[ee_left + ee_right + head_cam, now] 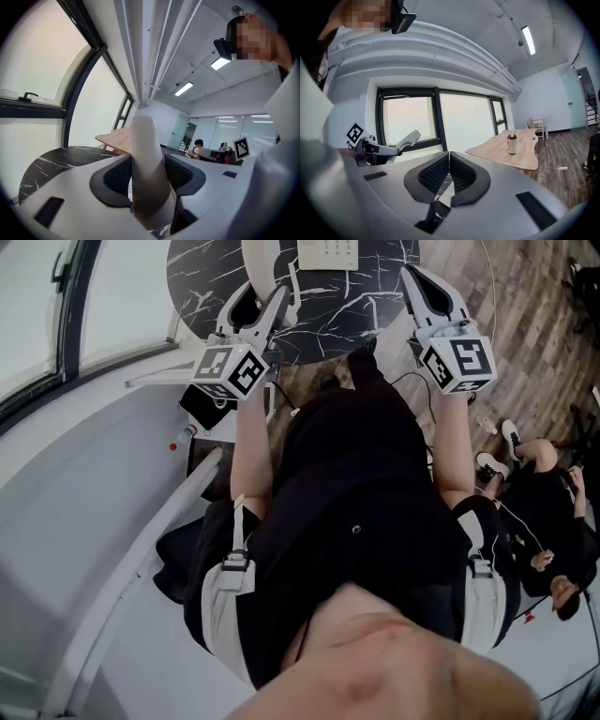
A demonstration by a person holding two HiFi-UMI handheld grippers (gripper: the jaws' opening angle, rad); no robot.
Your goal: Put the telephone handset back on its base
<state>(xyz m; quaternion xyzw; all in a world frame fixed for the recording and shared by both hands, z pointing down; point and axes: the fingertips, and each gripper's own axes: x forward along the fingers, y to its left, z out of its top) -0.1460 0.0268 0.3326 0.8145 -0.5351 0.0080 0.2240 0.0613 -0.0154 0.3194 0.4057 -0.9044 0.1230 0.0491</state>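
Note:
In the left gripper view the white telephone handset (146,154) stands upright between the dark pads (117,176), and my left gripper (147,174) is shut on it. The head view shows the left gripper (265,307) holding the handset (255,263) over the black marble table (380,306), just left of the white telephone base (328,251) at the top edge. My right gripper (413,277) hovers at the table's right side. Its pads (436,172) meet with nothing between them, so my right gripper (449,171) is shut. The right gripper view also catches the handset (407,139) at the left.
A person (548,512) sits on the wooden floor at the right, with cables nearby. A light wooden table (520,152) carries a bottle (512,143). Large windows (464,122) and a white curved sill (84,456) run along the left.

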